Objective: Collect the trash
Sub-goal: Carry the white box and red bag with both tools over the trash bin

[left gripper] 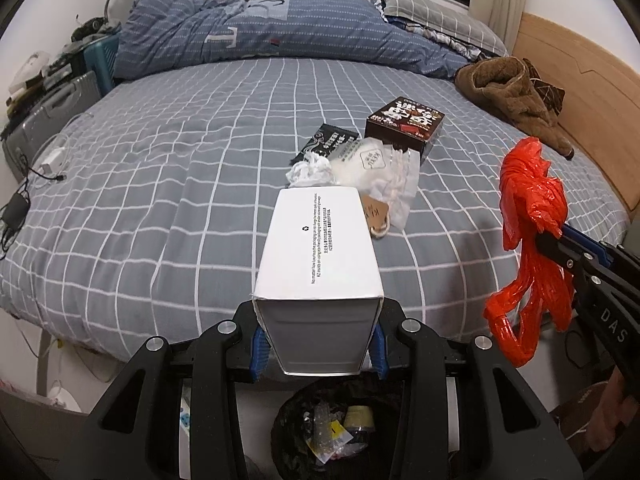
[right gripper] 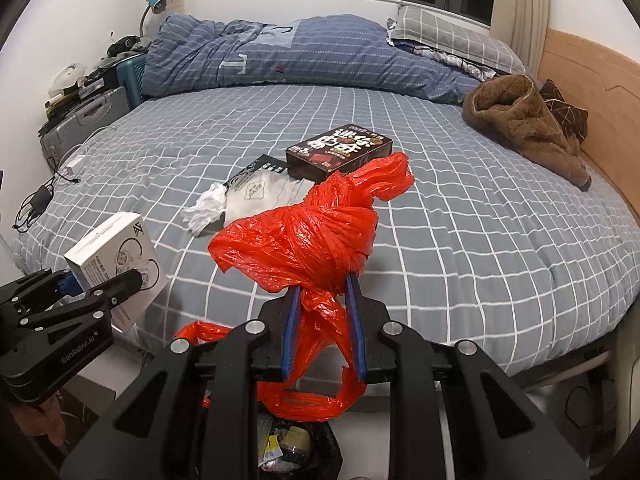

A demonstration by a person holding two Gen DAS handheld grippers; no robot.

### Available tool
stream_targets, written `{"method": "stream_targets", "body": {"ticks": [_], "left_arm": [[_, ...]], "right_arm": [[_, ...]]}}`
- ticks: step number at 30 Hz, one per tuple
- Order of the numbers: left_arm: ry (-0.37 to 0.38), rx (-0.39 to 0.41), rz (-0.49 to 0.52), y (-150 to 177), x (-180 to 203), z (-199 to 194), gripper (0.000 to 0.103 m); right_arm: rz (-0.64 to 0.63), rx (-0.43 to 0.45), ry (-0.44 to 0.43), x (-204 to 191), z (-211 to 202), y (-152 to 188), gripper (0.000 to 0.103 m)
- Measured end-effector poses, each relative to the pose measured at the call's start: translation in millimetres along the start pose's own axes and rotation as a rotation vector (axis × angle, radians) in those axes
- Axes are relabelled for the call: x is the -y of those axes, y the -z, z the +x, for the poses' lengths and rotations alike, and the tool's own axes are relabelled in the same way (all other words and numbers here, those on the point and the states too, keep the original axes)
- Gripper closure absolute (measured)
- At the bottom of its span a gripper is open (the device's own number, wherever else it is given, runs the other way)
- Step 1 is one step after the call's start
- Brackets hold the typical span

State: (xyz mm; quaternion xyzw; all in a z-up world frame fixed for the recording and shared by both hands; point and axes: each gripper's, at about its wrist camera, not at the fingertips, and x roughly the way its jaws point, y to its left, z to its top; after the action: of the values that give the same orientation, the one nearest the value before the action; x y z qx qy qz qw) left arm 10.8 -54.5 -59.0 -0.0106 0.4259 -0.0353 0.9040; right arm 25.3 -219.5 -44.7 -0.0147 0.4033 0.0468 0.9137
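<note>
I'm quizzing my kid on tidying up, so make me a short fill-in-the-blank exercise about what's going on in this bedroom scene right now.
1. The left gripper is shut on a ____ box.
2. The right gripper is clamped on a crumpled plastic bag coloured ____.
3. The dark snack box lies on the ____.
4. The bin below both grippers is lined in ____ and already holds trash.

Missing words: white; red; bed; black

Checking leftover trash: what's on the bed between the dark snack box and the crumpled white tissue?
A white printed pouch and clear plastic wrapping lie between the dark snack box and the crumpled tissue; clearest in the right wrist view.
</note>
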Motion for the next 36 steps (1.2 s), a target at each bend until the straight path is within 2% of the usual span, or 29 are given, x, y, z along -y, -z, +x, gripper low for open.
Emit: {"method": "stream_targets", "body": {"ticks": [17,29,36], "left_arm": [[0.012,-0.015,0.000,38.5,7.5,-28.0,0.065],[0.011,-0.074,0.003,83.7,14.6,-43.3,0.065],[0.021,-0.128,-0.010,103.2,15.6,-47.9,0.065]], "right_arm": [[0.002,-0.047,-0.021,-13.8,-27.0,45.6,0.082],[0.006,-0.092,-0.025,-17.1,-49.1,83.5,0.082],[0.026,-0.170,-0.038,-14.5,-57.7,111.9,0.082]]}}
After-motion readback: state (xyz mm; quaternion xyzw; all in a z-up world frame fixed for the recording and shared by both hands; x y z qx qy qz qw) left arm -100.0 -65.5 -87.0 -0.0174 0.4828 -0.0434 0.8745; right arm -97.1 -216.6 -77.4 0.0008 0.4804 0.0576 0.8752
